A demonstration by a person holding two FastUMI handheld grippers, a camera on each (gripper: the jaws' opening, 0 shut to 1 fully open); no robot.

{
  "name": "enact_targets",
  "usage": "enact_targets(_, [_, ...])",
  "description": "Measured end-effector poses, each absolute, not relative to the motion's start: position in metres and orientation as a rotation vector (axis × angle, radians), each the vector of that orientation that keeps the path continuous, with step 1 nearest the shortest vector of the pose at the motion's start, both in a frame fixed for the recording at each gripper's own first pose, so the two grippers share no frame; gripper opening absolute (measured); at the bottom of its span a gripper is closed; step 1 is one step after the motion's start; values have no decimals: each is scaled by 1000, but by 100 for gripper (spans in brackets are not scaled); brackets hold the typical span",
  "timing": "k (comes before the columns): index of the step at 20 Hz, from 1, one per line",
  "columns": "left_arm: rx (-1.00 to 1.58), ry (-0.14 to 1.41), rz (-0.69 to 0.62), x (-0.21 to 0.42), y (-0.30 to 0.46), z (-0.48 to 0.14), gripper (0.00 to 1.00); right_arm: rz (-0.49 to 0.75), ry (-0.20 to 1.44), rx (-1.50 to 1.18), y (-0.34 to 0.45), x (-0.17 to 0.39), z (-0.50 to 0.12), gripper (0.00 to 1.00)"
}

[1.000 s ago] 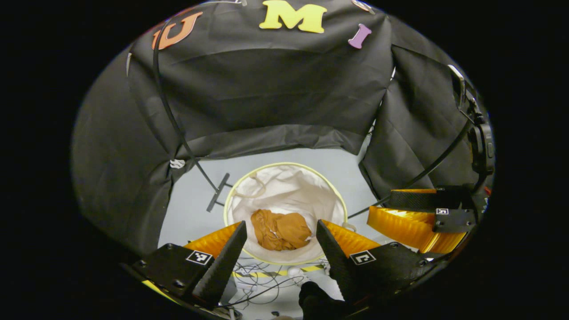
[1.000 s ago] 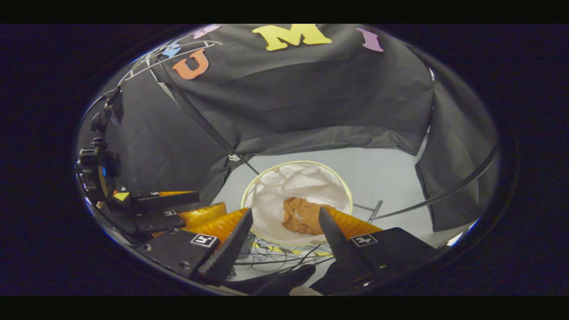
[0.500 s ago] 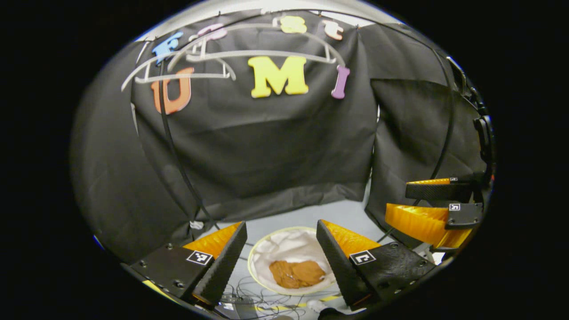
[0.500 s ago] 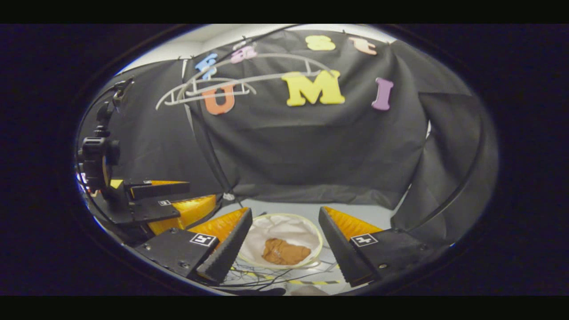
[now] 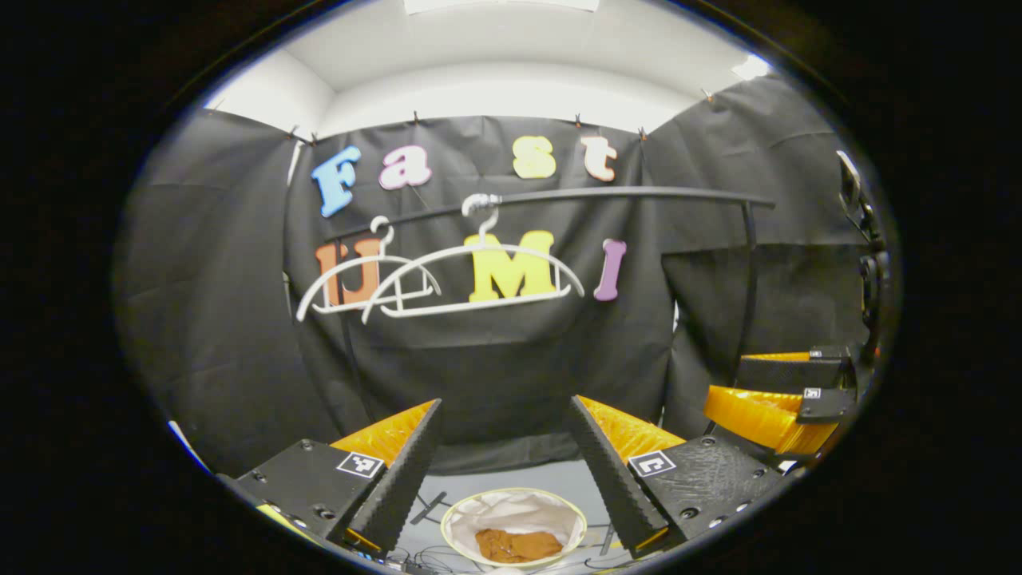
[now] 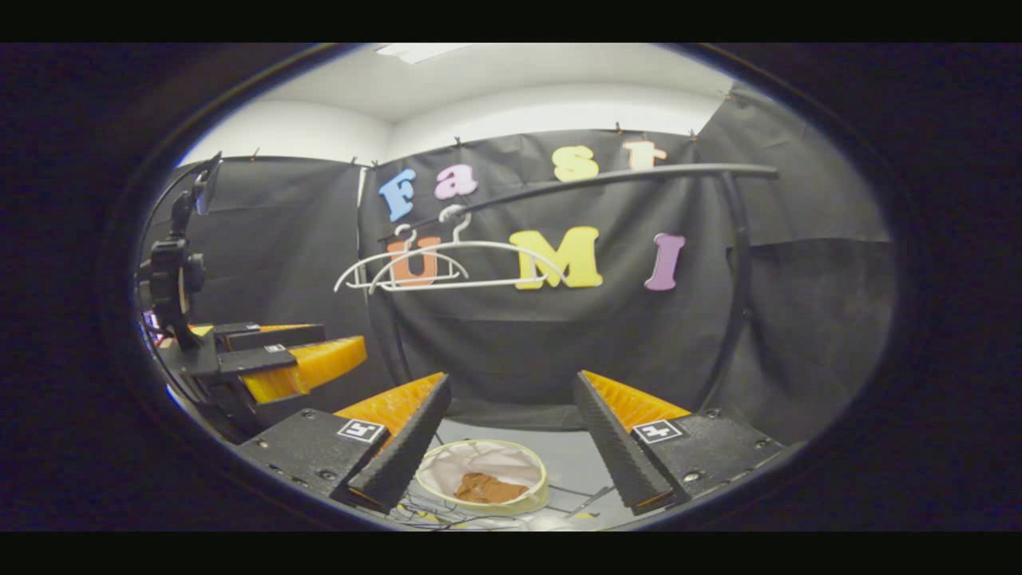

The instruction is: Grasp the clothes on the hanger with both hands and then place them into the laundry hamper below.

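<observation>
- Left claw point(image 5: 505, 463): fingers spread wide, holding nothing; ribbed, wedge-shaped inner faces.
- Right claw point(image 6: 511, 439): likewise wide and unladen.
- Laundry hamper point(image 5: 459, 519): round, pale fabric-lined, on the floor below both claws.
- Clothes point(image 5: 517, 545): crumpled orange-brown cloth inside the hamper; placement appears complete.
- Hangers point(image 5: 479, 275): two bare, thin white, on a dark rail point(image 5: 639, 192).

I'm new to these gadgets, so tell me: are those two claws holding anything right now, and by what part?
Nothing is held. The left gripper and right gripper are both open with nothing between their fingers. The garment lies in the hamper below.
</observation>
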State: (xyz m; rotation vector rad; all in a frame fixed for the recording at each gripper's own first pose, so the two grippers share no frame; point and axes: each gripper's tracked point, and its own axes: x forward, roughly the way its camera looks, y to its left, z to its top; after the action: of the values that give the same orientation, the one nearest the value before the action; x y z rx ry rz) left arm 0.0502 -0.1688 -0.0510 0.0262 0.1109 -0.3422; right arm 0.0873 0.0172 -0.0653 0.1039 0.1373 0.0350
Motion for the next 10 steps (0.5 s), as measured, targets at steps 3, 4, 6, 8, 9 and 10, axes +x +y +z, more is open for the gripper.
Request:
enact_targets(3, [65, 64, -255, 15, -154, -30, 97, 42, 101, 106, -1, 42, -55, 100])
enact_targets(4, [74, 48, -230, 4, -149, -26, 96, 37, 80, 109, -6, 31, -50, 100])
enact_targets(6, [84, 33, -175, -17, -137, -21, 99, 6, 43, 112, -20, 16, -42, 100])
enact_targets(8, [86, 62, -174, -33, -137, -28, 99, -15, 17, 130, -27, 0, -37, 100])
enact_targets(9, [89, 74, -176, -40, -135, -30, 98, -16, 15, 143, -31, -5, -35, 100])
enact_targets(10, [88, 72, -174, -45, -133, -27, 97, -18, 16, 151, -33, -10, -34, 100])
